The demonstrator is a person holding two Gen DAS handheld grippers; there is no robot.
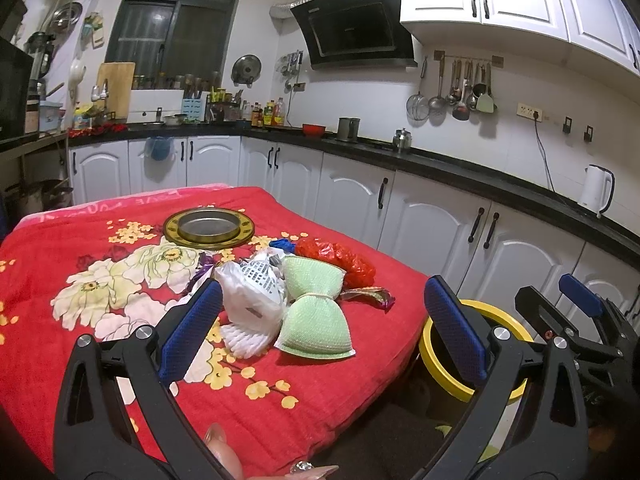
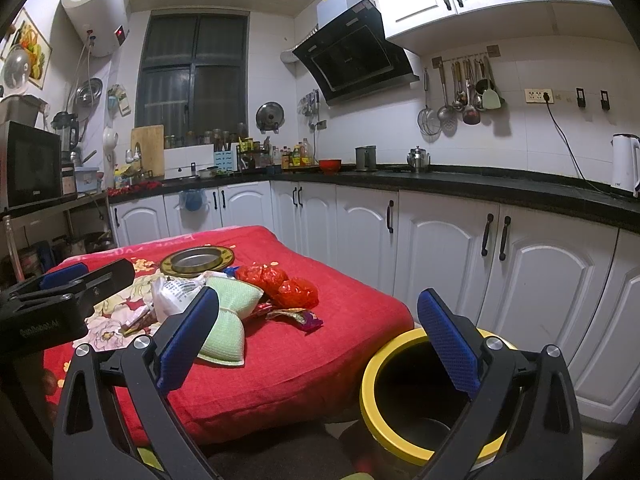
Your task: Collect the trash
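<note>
Crinkly red bag (image 1: 340, 258), round yellow-rimmed bin (image 2: 374, 364)

Dim indoor kitchen light, strong fisheye bend

Both views are sharp centrally; cabinets and counter curve toward dark vignetted corners. The window (image 2: 192, 68) is black, hanging utensils (image 2: 464, 92) cast soft wall shadows, and the range hood (image 1: 352, 24) shows faint glare.

Two wrist fisheyes, both looking forward and slightly down over the red-covered table (image 1: 120, 360).

Left view close above the table's near edge, facing the far counter; right view set further right and seemingly a little further back, nearly over the yellow-rimmed bin (image 2: 372, 376) beside the table. Shared: tabletop, bin, white cabinets (image 2: 440, 240), window wall.
</note>
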